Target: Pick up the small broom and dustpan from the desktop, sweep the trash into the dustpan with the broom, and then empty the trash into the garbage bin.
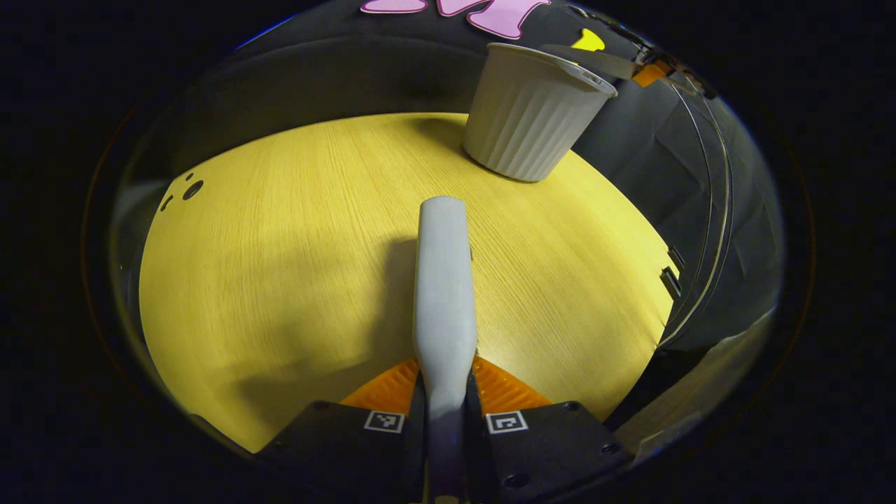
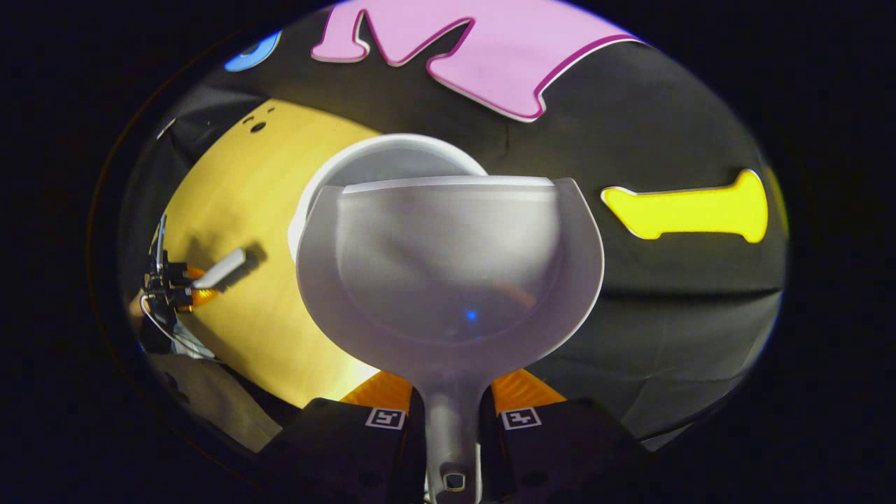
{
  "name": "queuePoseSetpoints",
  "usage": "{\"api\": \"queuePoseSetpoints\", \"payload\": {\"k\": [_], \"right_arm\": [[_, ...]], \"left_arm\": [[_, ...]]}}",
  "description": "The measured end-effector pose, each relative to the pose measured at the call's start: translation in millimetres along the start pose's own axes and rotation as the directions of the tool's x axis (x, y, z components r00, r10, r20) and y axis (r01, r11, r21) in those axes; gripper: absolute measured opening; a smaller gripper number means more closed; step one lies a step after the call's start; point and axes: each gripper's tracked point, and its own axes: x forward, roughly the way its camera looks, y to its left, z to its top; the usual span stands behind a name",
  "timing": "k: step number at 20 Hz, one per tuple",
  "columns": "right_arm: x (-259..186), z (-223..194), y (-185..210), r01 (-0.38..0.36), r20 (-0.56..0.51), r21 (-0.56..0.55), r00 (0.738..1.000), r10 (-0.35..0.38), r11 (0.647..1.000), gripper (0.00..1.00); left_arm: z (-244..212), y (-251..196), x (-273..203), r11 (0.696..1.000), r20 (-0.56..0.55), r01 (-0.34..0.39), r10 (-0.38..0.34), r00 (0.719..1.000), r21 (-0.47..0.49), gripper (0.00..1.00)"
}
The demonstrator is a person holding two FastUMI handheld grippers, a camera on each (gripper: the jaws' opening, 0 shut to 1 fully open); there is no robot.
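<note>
The left gripper (image 1: 445, 392) is clenched on the broom (image 1: 444, 294), its two fingers pressing the pale handle from either side at the bottom of the left gripper view. The handle runs straight ahead from between the fingers, above the yellow wooden desktop (image 1: 280, 266), and casts a shadow on the wood to its left. The bristle end cannot be seen here. Beyond the handle's tip and a little to the right stands the garbage bin (image 1: 528, 115), a pale ribbed tub resting upright on the far part of the desktop. Above the bin's right rim a thin grey edge reaches in from the right, likely the dustpan's lip, though that is hard to confirm.

The right gripper (image 2: 451, 420) is likewise closed on the dustpan (image 2: 448, 273), both fingers squeezing its narrow handle at the bottom of the right gripper view. The translucent grey pan spreads wide just ahead of the fingers, with its open front edge farthest from the gripper. Directly behind that edge, the bin's round white rim shows, so the pan sits over or against the bin's mouth; whether they touch cannot be told. Far off to the left, the left gripper appears again, holding the broom handle over the desktop.
</note>
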Motion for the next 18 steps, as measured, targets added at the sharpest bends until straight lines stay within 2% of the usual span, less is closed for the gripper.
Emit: {"api": "queuePoseSetpoints", "payload": {"k": [2,4,5,8,10,11,13,18], "right_arm": [[-13,2,6,-0.014,0.08,0.05,0.997,0.01,0.999,0.35],[-30,0,13,-0.036,0.154,0.089,0.988,0.022,0.995,0.35],[-39,-3,19,-0.051,0.187,0.107,0.982,0.03,0.993,0.35],[-61,-21,36,-0.084,0.255,0.14,0.966,0.046,0.987,0.35],[-72,-38,49,-0.096,0.287,0.146,0.957,0.051,0.985,0.35],[-76,-48,58,-0.108,0.295,0.15,0.954,0.059,0.983,0.35],[-78,-70,81,-0.132,0.294,0.156,0.952,0.081,0.979,0.35],[-47,-140,138,-0.167,0.215,0.155,0.968,0.132,0.974,0.35]], "left_arm": [[2,1,-1,1.0,0.005,-0.012,0.012,1.0,0.006,0.31],[3,2,-2,1.0,0.012,-0.022,0.022,1.0,0.008,0.28],[6,2,-4,1.0,0.018,-0.024,0.024,1.0,0.002,0.31],[9,1,-6,0.999,0.037,-0.033,0.034,0.999,-0.027,0.25],[12,2,-8,0.998,0.048,-0.046,0.048,0.998,-0.039,0.28],[12,3,-10,0.998,0.05,-0.051,0.053,0.997,-0.043,0.25],[13,4,-10,0.997,0.053,-0.063,0.065,0.996,-0.046,0.28],[10,16,-15,0.991,0.038,-0.119,0.121,0.992,-0.055,0.25]]}}
